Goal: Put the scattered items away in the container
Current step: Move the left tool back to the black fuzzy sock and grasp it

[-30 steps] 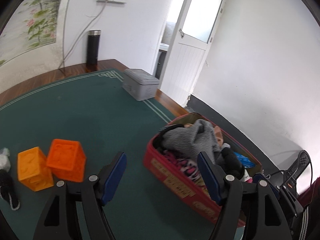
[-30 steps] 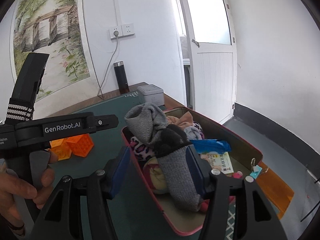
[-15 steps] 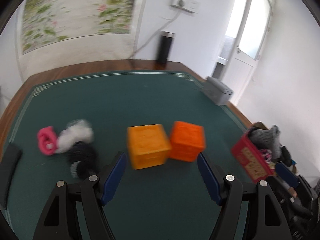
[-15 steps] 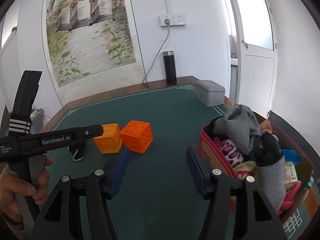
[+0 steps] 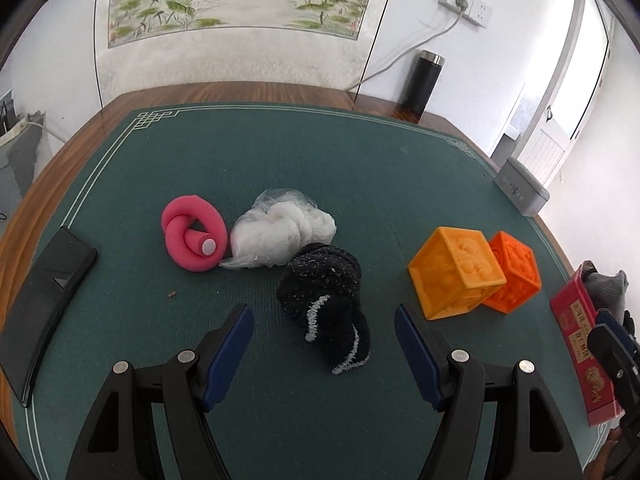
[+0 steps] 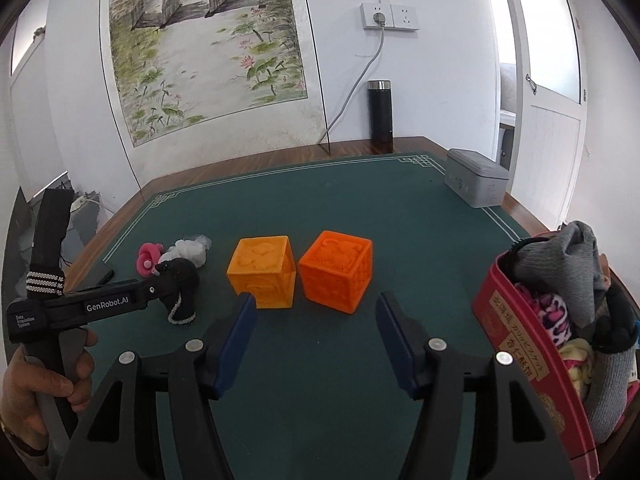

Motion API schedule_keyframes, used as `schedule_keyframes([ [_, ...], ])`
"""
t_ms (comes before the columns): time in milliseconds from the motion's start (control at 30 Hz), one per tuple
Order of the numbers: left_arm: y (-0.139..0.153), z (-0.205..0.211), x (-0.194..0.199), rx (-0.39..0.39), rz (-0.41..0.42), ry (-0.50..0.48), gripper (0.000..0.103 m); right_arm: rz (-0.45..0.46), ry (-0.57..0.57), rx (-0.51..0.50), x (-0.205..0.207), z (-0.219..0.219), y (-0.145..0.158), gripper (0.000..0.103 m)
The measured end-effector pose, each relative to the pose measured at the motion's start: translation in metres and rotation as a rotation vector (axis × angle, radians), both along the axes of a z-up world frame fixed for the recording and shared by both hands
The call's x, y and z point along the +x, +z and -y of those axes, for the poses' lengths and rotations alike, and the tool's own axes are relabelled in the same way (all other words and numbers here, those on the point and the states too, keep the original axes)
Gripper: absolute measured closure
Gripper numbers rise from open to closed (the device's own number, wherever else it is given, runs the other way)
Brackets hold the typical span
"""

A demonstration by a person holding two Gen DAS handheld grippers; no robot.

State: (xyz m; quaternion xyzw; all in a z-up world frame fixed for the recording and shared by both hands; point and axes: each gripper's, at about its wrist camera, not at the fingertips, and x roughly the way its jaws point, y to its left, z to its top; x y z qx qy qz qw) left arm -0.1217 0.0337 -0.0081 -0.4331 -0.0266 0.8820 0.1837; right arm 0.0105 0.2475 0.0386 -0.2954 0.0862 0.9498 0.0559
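My left gripper (image 5: 324, 344) hangs open and empty over the black sock (image 5: 326, 300) on the desk (image 5: 360, 168), while my right gripper (image 6: 316, 334), jaws just opening with nothing between them, faces the two orange cubes (image 6: 300, 270) beside the stuffed red container (image 6: 516, 344).

My left camera looks steeply down, close over the green-matted desk (image 5: 360, 168); my right sits further back, shallower. Both share two orange embossed cubes (image 5: 472, 272) (image 6: 300, 272).

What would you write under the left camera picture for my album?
Open left gripper above a black sock on the green mat.
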Motion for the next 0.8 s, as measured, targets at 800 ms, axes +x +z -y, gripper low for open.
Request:
schedule_keyframes([
  [800,-0.018,-0.017,-0.008,-0.021,-0.036,-0.013,0.054,0.067,-0.076,-0.073,-0.050,-0.030,-0.037,0.033],
])
